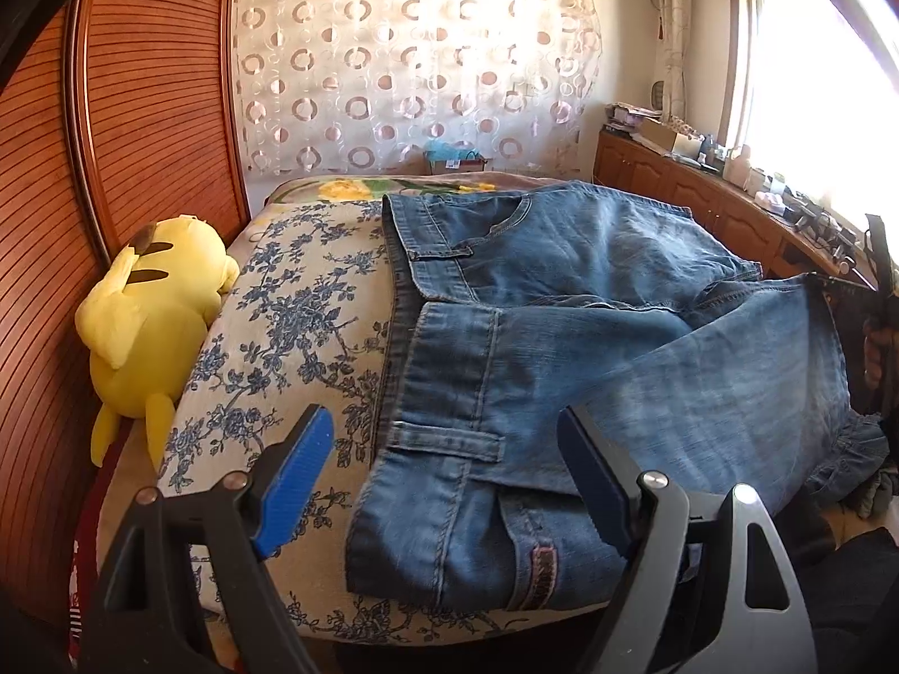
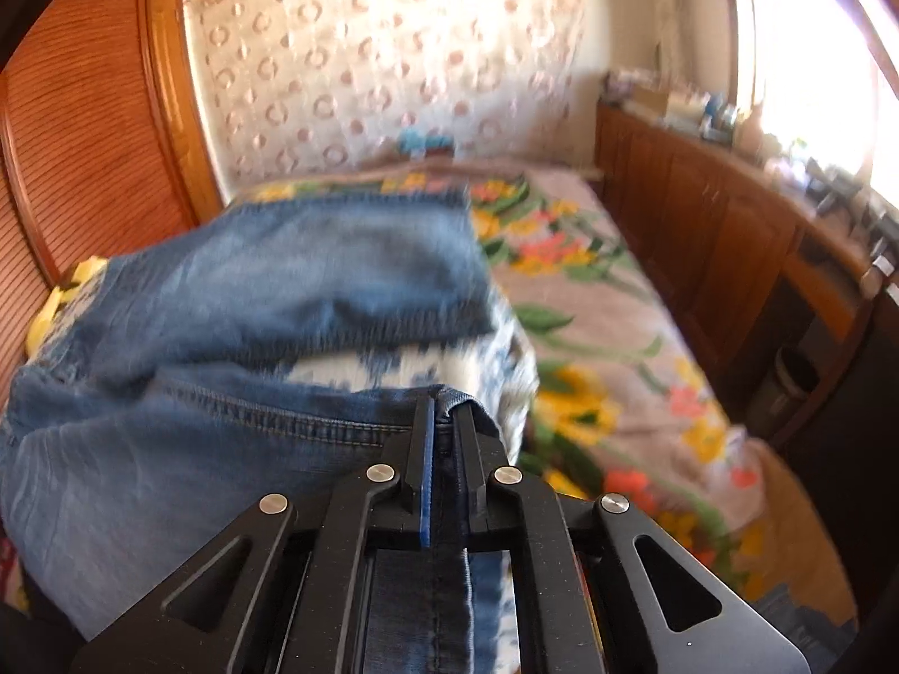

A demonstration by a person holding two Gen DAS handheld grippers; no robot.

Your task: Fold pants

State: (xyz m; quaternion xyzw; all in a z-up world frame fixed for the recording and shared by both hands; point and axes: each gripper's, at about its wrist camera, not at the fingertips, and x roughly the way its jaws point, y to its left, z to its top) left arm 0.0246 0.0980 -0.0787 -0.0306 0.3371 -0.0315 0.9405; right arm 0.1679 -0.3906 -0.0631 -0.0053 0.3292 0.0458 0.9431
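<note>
Blue denim pants (image 1: 539,303) lie on a bed, waistband toward the left, one leg folded across the other. My left gripper (image 1: 444,449) hovers open above the near waistband, its blue pads (image 1: 292,483) apart with nothing between them. In the right wrist view the pants (image 2: 236,303) stretch away to the left. My right gripper (image 2: 444,421) is shut on a hem edge of the denim, and the cloth hangs through its jaws. That right gripper also shows at the far right of the left wrist view, as a dark shape (image 1: 876,281) at the leg's end.
A yellow plush toy (image 1: 151,314) lies at the bed's left edge against a wooden slatted headboard (image 1: 135,112). The blue-floral sheet (image 1: 292,303) and a flowered blanket (image 2: 607,348) cover the bed. A wooden cabinet (image 2: 702,213) cluttered on top runs along the right under a bright window.
</note>
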